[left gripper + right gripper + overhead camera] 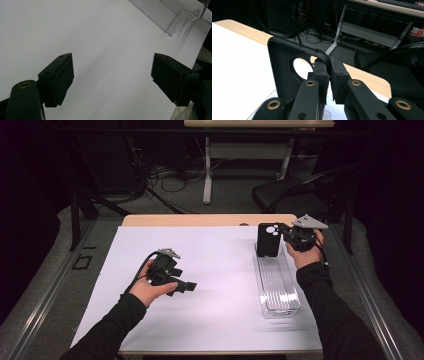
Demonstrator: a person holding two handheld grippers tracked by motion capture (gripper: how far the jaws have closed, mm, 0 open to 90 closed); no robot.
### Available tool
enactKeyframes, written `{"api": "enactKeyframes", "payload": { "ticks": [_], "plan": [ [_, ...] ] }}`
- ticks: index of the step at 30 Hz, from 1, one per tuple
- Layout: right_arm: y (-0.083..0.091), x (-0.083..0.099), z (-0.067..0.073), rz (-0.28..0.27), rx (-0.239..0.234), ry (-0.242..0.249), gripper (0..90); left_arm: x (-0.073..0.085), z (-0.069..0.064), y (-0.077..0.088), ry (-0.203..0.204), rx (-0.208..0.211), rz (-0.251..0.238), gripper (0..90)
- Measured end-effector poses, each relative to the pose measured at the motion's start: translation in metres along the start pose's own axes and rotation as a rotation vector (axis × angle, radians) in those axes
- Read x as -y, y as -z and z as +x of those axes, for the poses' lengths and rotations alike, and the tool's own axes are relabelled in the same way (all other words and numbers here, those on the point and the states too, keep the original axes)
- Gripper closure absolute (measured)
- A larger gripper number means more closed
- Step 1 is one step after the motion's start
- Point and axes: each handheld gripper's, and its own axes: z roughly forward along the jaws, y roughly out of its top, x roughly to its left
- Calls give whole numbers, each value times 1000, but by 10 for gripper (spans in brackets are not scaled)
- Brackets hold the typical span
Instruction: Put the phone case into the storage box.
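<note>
A black phone case (268, 239) with round camera cut-outs hangs upright over the far end of a clear plastic tray (278, 287). My right gripper (286, 234) is shut on the case's right edge. In the right gripper view its pads (323, 73) pinch the case's rim (294, 46) near a corner. My left gripper (187, 287) sits low over the white mat at the left, held in a hand, jaws wide open with nothing between them. In the left gripper view its two pads (62, 75) stand far apart above bare mat.
The white mat (210, 285) covers most of the wooden table (200, 220). The tray's corner (175, 17) lies ahead and to the right of the left gripper. A black chair (295, 195) and a desk frame stand beyond the table's far edge.
</note>
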Motion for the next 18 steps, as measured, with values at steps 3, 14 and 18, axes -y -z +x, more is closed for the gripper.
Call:
{"api": "enactKeyframes", "payload": {
  "ticks": [3,14,18],
  "plan": [
    [-1,0,0,-4,-1,2,848,1,0,-1,1,-1,1,187],
    [-2,2,-4,-1,-28,25,846,4,1,-2,7,-2,2,187],
    [-2,4,-9,3,-38,27,846,4,0,-3,7,-1,2,188]
  ]
}}
